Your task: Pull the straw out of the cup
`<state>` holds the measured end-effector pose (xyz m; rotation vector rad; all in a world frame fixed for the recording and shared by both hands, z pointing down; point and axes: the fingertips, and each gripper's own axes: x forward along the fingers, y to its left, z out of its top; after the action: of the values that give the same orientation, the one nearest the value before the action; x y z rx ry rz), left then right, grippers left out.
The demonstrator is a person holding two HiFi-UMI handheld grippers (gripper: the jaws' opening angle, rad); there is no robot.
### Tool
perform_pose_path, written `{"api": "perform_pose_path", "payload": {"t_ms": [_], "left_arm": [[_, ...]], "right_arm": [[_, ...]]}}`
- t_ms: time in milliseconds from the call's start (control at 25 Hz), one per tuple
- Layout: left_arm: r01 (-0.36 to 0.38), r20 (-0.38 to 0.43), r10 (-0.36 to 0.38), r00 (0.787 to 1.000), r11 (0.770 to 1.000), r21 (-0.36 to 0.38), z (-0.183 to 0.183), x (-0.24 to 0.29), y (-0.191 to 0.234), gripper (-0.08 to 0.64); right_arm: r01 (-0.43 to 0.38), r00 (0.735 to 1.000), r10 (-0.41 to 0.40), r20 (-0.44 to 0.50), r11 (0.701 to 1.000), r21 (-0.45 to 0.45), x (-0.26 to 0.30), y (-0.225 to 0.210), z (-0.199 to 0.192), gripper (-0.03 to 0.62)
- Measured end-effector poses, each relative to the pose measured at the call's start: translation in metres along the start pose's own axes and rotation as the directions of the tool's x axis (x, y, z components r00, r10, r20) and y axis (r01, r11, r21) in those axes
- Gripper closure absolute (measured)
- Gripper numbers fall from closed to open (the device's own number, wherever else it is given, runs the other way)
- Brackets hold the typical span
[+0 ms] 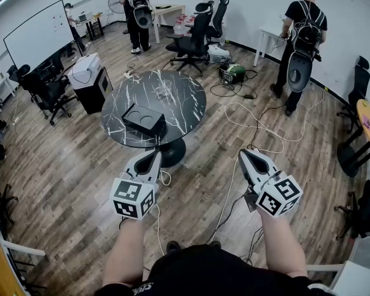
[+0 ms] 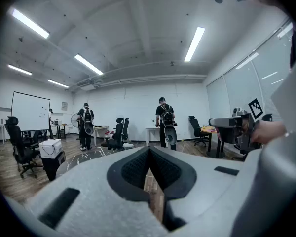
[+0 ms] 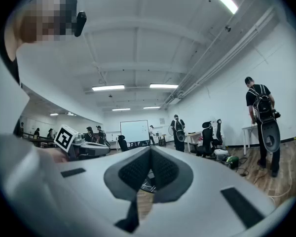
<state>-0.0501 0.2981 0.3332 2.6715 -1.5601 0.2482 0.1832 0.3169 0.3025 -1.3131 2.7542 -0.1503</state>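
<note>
Wood-plank flooring (image 1: 61,184) runs through a large white-walled office lit by ceiling strip lights. On it stands a round black bench (image 1: 188,113) with white marble veining. A black tray (image 1: 143,119) with two round hollows lies toward the bench's near-left edge. Near the bench's middle stands a clear shape (image 1: 164,90) that may be the cup, but it is too small and faint to tell, and no straw can be made out. Behind the bench are black office chairs (image 1: 194,42), a whiteboard (image 1: 40,32) on the left wall and a white machine on a black cabinet (image 1: 86,73). White cables (image 1: 265,128) trail over the floor, and two people wearing backpacks (image 1: 137,11) (image 1: 303,36) stand at the far desks. The left gripper (image 1: 154,156) and the right gripper (image 1: 246,155) are held well short of the bench's near edge, apart from each other, and roughly level. The left fingers (image 2: 133,169) are clenched tip to tip on nothing. The right fingers (image 3: 133,172) are likewise pressed together and empty.
</note>
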Motion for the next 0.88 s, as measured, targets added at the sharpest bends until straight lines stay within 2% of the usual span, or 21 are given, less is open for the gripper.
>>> {"api": "perform_pose_path", "payload": {"t_ms": [320, 520, 880], "left_arm": [[-0.002, -0.008, 0.002, 1.000, 1.000, -0.022, 0.000, 0.006, -0.019, 0.551], [-0.024, -0.001, 0.024, 1.000, 0.999, -0.023, 0.005, 0.013, -0.034, 0.551], [-0.008, 0.005, 0.008, 1.000, 1.000, 0.000, 0.010, 0.025, -0.088, 0.551]], "right_arm": [[-0.004, 1.000, 0.004, 0.005, 1.000, -0.021, -0.016, -0.006, 0.003, 0.590], [-0.034, 0.999, 0.033, 0.023, 0.999, 0.007, -0.035, -0.016, 0.008, 0.589], [-0.090, 0.996, 0.090, 0.016, 0.996, 0.009, -0.076, -0.031, 0.000, 0.588]]}}
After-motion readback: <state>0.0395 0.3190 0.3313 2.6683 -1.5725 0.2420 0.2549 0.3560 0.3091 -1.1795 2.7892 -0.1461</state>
